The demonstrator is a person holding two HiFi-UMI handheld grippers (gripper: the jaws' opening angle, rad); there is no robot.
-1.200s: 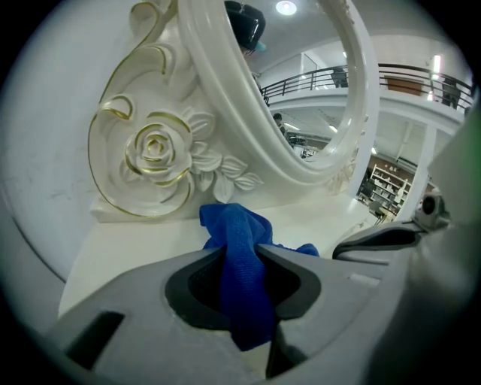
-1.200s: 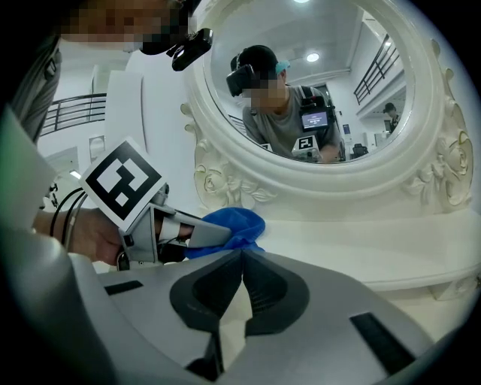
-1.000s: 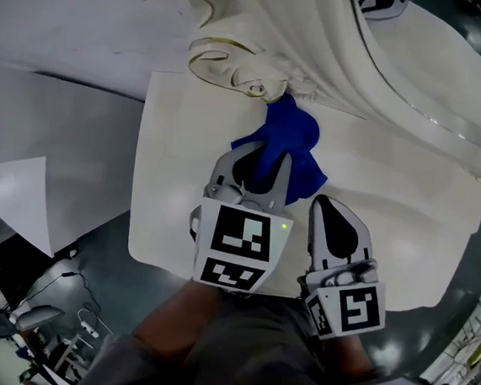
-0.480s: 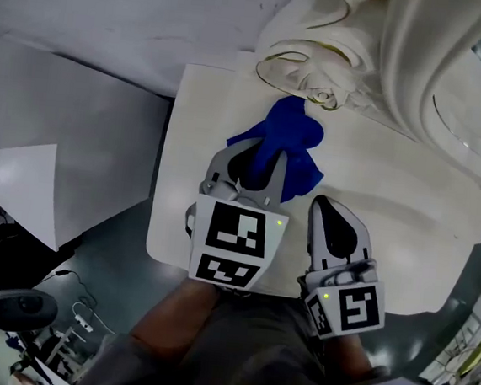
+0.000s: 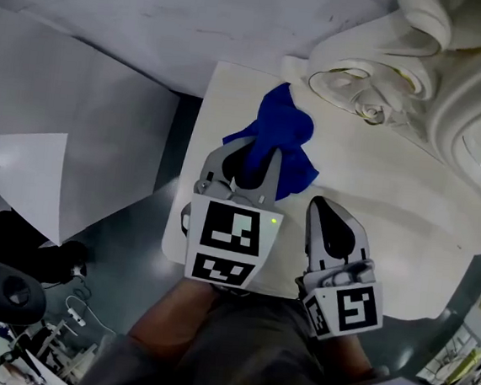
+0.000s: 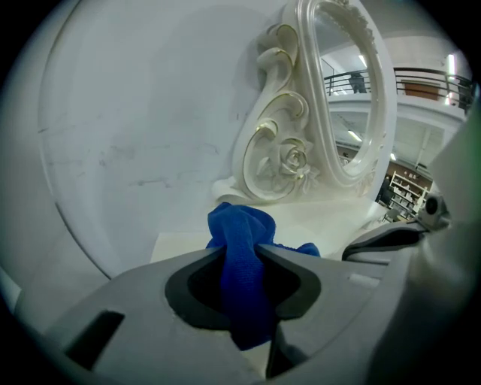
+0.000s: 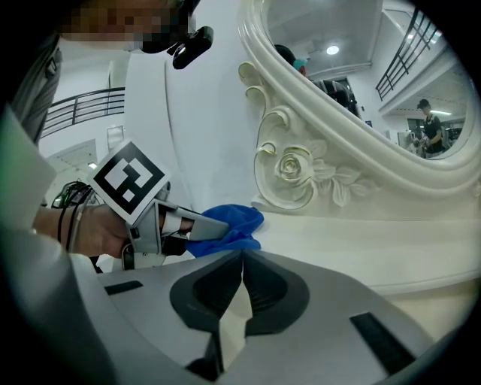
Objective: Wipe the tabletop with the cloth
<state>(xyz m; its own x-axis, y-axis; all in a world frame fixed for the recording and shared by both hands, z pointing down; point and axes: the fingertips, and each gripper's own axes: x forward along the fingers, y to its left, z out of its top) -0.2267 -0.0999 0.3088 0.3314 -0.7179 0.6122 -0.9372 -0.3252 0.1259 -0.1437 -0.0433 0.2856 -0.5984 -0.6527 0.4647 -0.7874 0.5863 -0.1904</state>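
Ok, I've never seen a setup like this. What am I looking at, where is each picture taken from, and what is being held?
There is no robot here: a person holds a hand-held tool in each hand. The top-down picture comes from a camera on the person's head. The other two come from cameras riding on each tool, looking along its jaws. The left tool is shut on a blue cloth, which lies on the white tabletop near the foot of an ornate white mirror frame. The right tool sits beside it, with its jaws together and nothing between them.
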